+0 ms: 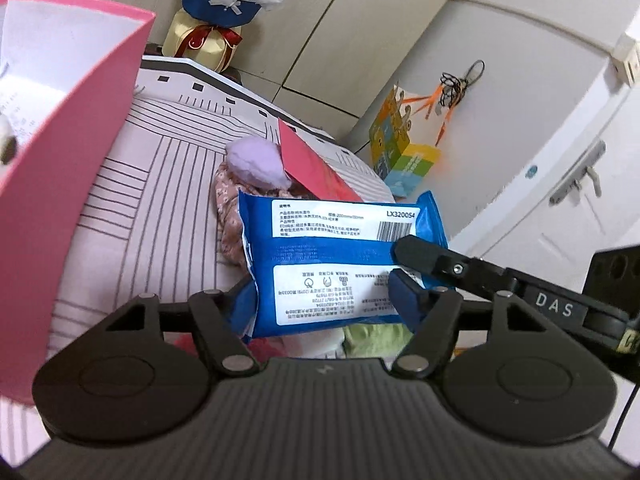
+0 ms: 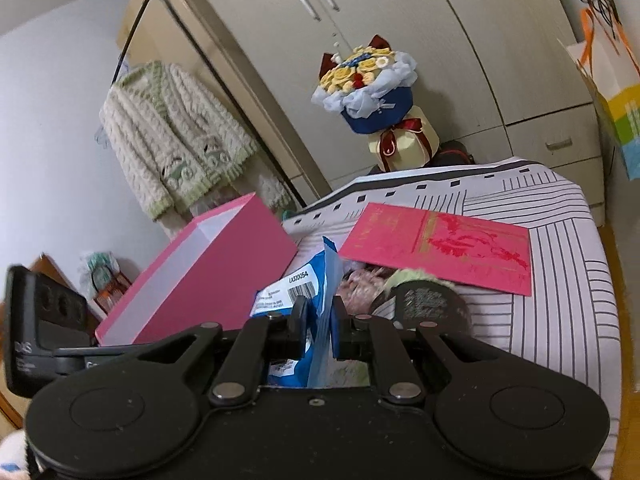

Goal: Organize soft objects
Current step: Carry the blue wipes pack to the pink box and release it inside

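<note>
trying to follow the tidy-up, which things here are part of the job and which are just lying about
Job:
- blue wipes pack, held by right tongs
- pink box
- purple plush
- floral cloth

Lying about:
- red envelope
- bouquet
- cardigan

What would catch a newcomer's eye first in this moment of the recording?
The blue wipes pack, lifted over the striped bed, stands out; the right gripper pinches its end seal while the left gripper sits around its lower part. The open pink box is on the left, and a red envelope lies on soft items further back.
</note>
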